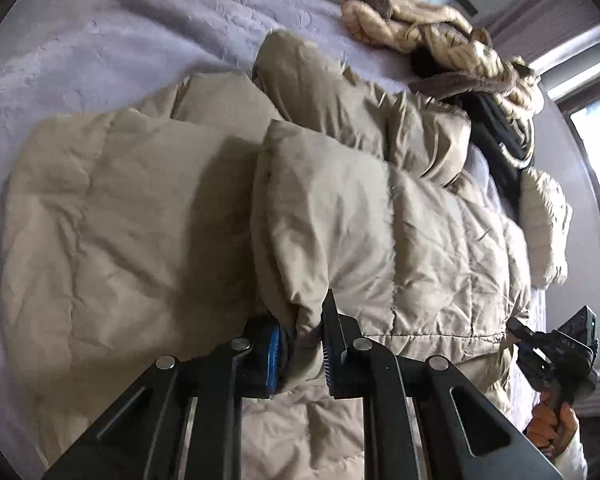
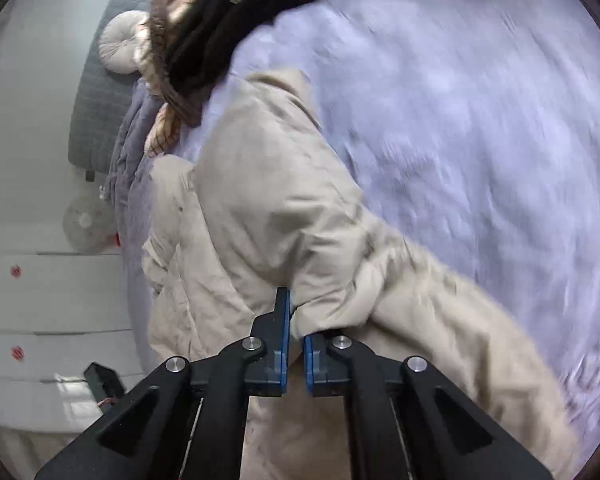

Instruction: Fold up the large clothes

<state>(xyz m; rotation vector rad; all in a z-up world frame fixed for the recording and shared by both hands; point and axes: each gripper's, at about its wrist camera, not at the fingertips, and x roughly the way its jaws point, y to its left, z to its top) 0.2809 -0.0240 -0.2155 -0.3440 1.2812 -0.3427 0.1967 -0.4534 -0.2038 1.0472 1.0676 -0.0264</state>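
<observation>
Both tongs [image 1: 300,344] [image 2: 297,344] pinch the unlabelled beige puffer coat [image 1: 340,220].

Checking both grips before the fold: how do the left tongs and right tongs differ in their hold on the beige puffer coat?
The left tongs stand wider, clamped around a thick bunched roll of the beige puffer coat; the right tongs are nearly closed on a thin edge. The left view is sharp, while the right view is motion-blurred. Both are shut on the same coat over the lilac bedspread.
</observation>
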